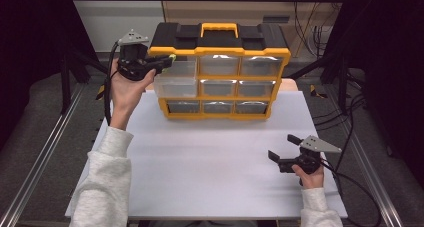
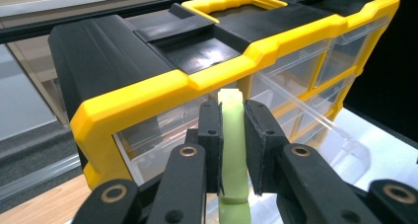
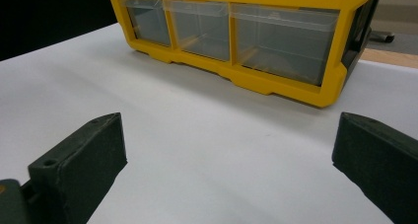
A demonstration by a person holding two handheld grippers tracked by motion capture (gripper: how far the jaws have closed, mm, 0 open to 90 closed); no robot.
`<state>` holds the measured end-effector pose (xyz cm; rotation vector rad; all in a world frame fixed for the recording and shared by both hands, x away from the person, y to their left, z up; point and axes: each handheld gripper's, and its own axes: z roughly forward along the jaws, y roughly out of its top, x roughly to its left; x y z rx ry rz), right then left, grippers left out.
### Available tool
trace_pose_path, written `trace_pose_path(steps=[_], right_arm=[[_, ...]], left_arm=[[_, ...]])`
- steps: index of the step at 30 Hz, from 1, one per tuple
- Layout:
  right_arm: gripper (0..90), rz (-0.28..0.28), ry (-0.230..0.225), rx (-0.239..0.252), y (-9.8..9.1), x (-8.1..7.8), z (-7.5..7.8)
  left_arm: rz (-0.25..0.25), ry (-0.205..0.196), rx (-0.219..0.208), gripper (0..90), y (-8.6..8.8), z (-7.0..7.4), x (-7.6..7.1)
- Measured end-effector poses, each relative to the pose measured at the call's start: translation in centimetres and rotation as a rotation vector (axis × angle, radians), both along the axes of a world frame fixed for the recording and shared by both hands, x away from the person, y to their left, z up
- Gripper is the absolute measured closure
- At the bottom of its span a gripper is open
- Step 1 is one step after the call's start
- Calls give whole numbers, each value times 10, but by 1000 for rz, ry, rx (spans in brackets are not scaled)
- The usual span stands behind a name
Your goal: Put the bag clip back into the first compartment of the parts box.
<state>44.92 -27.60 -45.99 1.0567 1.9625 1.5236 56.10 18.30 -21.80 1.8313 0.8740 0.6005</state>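
From the high view, the left hand-held gripper (image 1: pixel 170 58) is holding a pale green strip (image 1: pixel 172 57) up by the pulled-out clear drawer (image 1: pixel 176 80) of the yellow-and-black organizer (image 1: pixel 220 42) sitting on the white table (image 1: pixel 210 162). Left gripper view: matte black pads are pinching that smooth, flat green strip (image 2: pixel 233 145) tight. Right gripper view: the blocky jaws of the right hand-held gripper (image 3: pixel 226 160) are sitting wide apart, gripping nothing, over the table.

No readable text, label, brand or number for you anywhere, none on the yellow-and-black drawer organizer (image 1: pixel 220 72), none on its clear drawers (image 3: pixel 283 39), none on the white table sheet (image 1: pixel 210 162)
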Motion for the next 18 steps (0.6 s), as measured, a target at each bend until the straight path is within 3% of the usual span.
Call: trace_pose_path(steps=[18], right_arm=[[4,-1,1,1,0,0,0]], left_arm=[[-10,24,30,777,-2,-15,3]])
